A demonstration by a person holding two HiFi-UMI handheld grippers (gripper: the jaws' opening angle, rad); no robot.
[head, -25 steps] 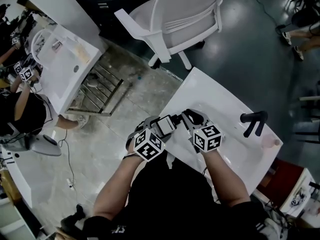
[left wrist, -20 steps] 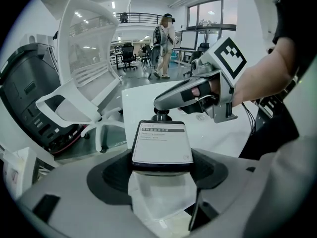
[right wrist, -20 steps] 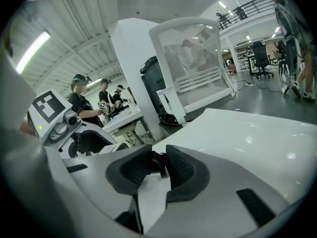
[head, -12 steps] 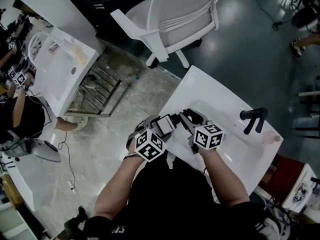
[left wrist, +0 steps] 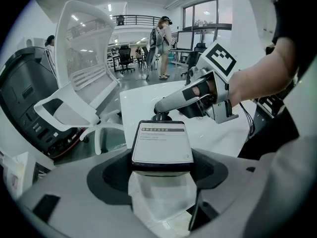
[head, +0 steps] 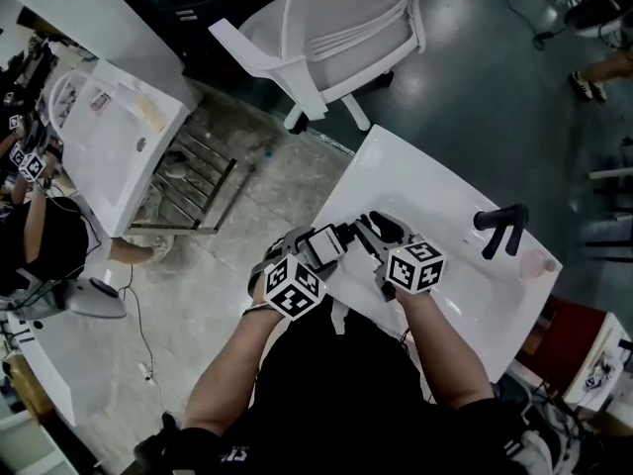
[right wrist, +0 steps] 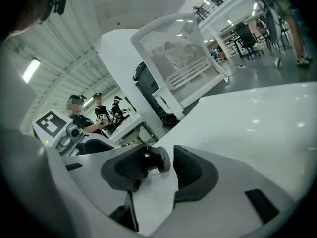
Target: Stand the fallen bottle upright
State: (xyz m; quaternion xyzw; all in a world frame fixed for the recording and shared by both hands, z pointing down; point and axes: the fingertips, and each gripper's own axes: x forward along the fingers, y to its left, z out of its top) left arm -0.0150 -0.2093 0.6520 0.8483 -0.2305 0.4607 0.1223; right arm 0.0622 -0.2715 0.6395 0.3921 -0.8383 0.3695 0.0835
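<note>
Head view: right gripper (head: 364, 232) angled down

Right gripper (right wrist: 167, 157): its fingers (right wrist: 192, 168) have just been opening and now stand wide apart. The dark cap (right wrist: 159, 159) of the bottle (left wrist: 162, 144) sits between them, close to one finger with a clear gap to the other. Marker cube (head: 416, 266) on the same gripper: rolled slightly since a second ago, its top face turned a little and sitting a touch higher in the head view. Head view overall: framing has drifted, so the white chair (head: 336, 28) and the far corner of the tabletop (head: 425, 181) now lie a little further up and left in the picture.
</note>
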